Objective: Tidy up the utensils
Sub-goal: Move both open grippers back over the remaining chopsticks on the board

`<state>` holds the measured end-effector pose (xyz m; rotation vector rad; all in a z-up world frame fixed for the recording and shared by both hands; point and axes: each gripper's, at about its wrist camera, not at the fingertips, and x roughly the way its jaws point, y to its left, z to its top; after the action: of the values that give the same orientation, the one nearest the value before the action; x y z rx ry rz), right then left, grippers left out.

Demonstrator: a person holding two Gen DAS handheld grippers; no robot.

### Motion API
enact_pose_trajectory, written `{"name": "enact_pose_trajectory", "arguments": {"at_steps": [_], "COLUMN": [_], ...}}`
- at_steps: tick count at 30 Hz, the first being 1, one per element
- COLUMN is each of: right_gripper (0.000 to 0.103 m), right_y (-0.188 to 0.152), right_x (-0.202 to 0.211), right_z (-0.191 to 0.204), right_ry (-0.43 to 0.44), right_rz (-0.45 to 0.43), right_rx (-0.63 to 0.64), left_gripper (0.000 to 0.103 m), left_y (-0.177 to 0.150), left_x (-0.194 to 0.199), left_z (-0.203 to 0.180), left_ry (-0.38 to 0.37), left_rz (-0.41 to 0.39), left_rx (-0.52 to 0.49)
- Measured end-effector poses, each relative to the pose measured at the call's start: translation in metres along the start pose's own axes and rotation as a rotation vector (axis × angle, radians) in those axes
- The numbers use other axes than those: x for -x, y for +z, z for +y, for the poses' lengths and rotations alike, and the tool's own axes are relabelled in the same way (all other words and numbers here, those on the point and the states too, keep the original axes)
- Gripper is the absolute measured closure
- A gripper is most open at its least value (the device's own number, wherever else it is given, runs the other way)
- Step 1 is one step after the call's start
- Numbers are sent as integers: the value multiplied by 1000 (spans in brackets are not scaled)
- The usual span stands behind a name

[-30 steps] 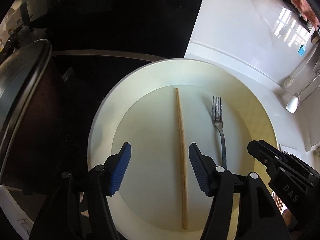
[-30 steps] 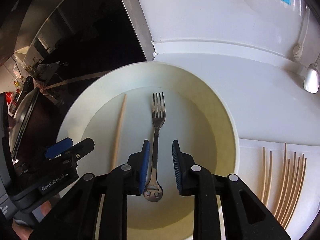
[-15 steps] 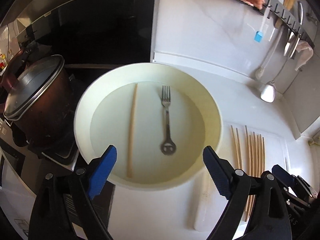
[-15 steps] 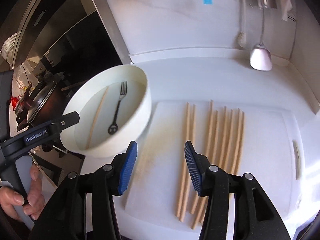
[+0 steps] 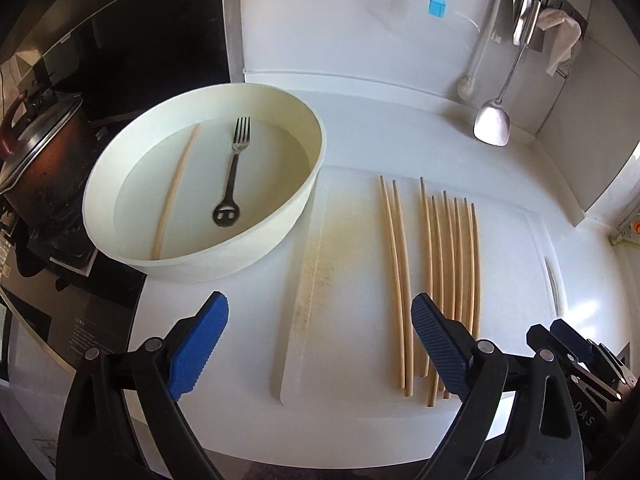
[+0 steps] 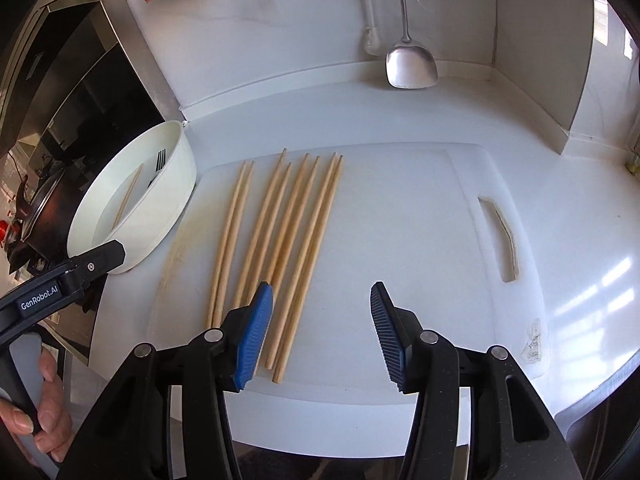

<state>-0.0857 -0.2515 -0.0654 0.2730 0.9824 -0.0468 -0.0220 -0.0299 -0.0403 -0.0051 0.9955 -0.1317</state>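
A white round bowl (image 5: 240, 256) holds a metal fork (image 5: 234, 168) and one wooden chopstick (image 5: 174, 196). To its right, several chopsticks (image 5: 458, 248) lie side by side on a white cutting board (image 5: 352, 280). My left gripper (image 5: 320, 304) hovers over the board's left part; its jaws are opening, with nothing between them. My right gripper (image 6: 321, 290) is open and empty above the board (image 6: 400, 220), its left pad over the near ends of the chopsticks (image 6: 280, 232). The bowl (image 6: 160, 208) sits far left there.
A lidded brown pot (image 5: 40, 152) stands on the dark stove left of the bowl. A metal spatula (image 6: 410, 66) and a blue brush (image 5: 437, 6) hang on the back wall. A hand (image 6: 44, 412) holds the left gripper's handle at the lower left.
Both grippers pulled away from the bowl, rightward over the cutting board. The fork and chopstick stay in the bowl. Both sets of jaws are wider than a second ago.
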Motion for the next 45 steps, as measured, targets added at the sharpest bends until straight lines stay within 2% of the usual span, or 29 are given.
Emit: {"name": "enact_pose_trajectory", "arguments": {"at_steps": [6, 9, 14, 21, 31, 45], "right_gripper": [54, 54, 54, 54, 54, 54], "right_y": [-1, 2, 9, 12, 16, 14], "right_x": [-17, -24, -41, -72, -81, -83], "right_z": [-5, -8, -8, -5, -3, 16], "right_ry": [-72, -87, -109, -90, -119, -226], "right_rz": [-35, -68, -97, -90, -120, -118], "right_rx": [-53, -97, -112, -67, -13, 97], "left_gripper": [12, 12, 12, 12, 12, 12], "left_y": [1, 3, -1, -6, -11, -12], "left_x": [-22, -36, -57, -75, -86, -91], "left_z": [-16, -18, -24, -22, -23, -23], "left_ry": [-20, -58, -66, -40, -2, 9], "left_rz": [-33, -38, -47, -86, -96, -94], "left_rx": [-71, -70, -67, -37, -32, -34]}}
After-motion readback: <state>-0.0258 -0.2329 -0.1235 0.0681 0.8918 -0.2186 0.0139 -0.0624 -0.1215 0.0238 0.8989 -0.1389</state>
